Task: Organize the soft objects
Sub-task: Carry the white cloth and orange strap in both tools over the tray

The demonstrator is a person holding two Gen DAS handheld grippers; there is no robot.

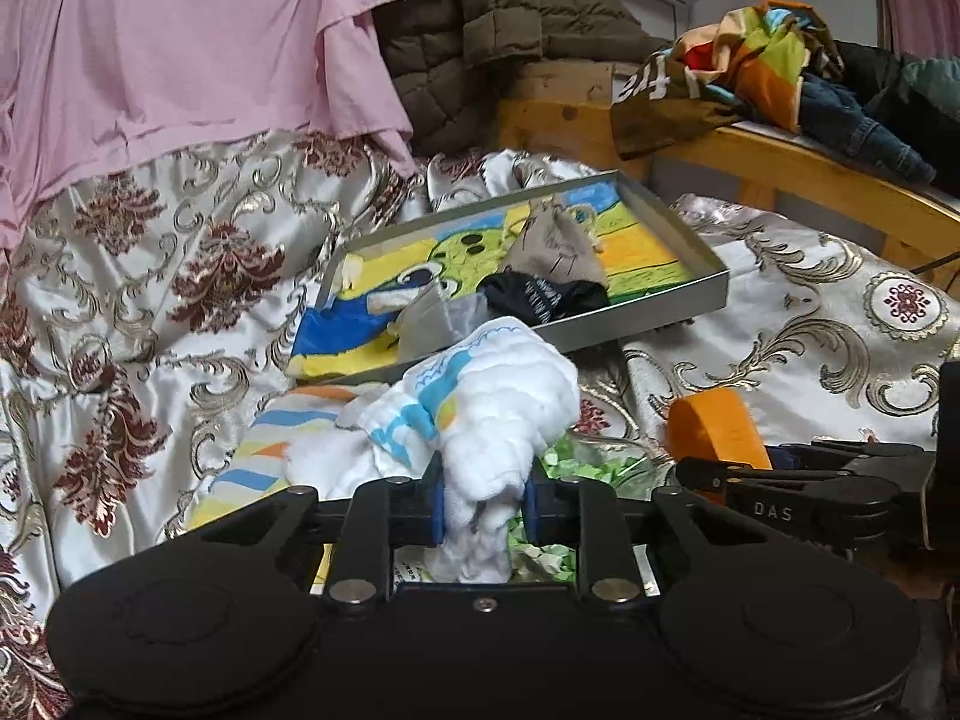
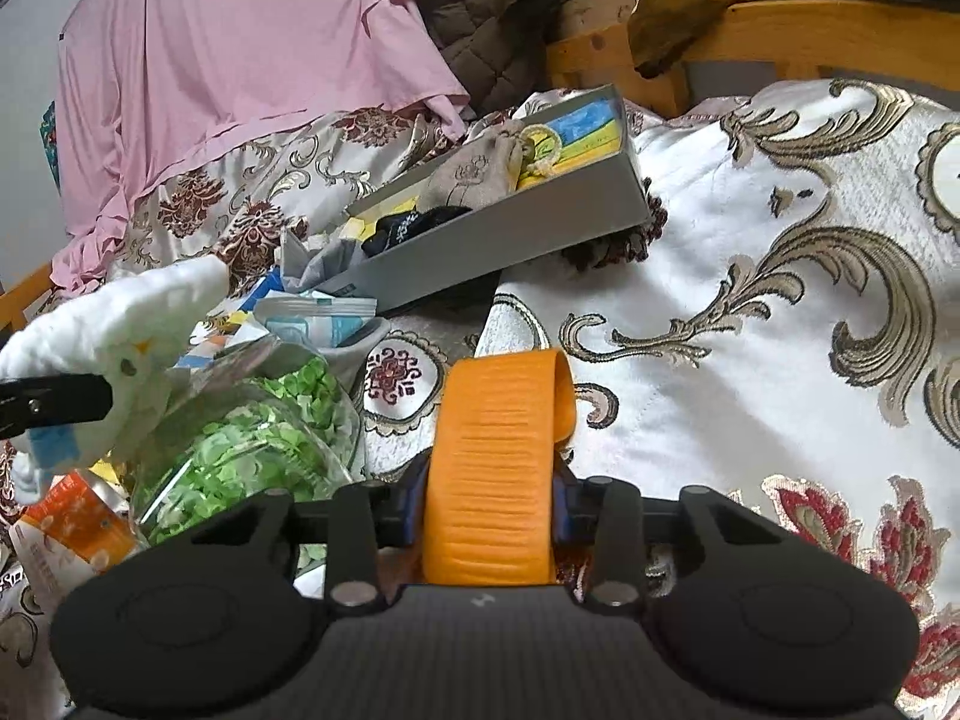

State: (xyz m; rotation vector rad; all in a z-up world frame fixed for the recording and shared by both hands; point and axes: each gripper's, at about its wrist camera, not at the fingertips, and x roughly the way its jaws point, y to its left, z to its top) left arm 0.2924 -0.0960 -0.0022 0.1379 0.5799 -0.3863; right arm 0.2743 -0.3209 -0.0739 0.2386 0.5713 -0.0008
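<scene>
My left gripper point(image 1: 485, 510) is shut on a white cloth with blue print point(image 1: 498, 402) and holds it above the bed. The cloth also shows in the right wrist view point(image 2: 138, 324), at the left. My right gripper point(image 2: 489, 516) is shut on an orange ribbed band point(image 2: 498, 456); the band also shows in the left wrist view point(image 1: 717, 426). A grey tray point(image 1: 660, 300) lies tilted on the bedspread ahead, lined with a colourful towel, with a beige pouch point(image 1: 558, 240) and a black sock point(image 1: 546, 297) in it. The tray point(image 2: 510, 240) is ahead in the right wrist view.
A clear bag of green bits point(image 2: 252, 438) and an orange packet point(image 2: 72, 528) lie below the cloth. A pink sheet point(image 1: 198, 48) hangs behind. A wooden bed frame point(image 1: 798, 162) carries piled clothes point(image 1: 756, 60). A patterned bedspread point(image 2: 750, 300) covers the right.
</scene>
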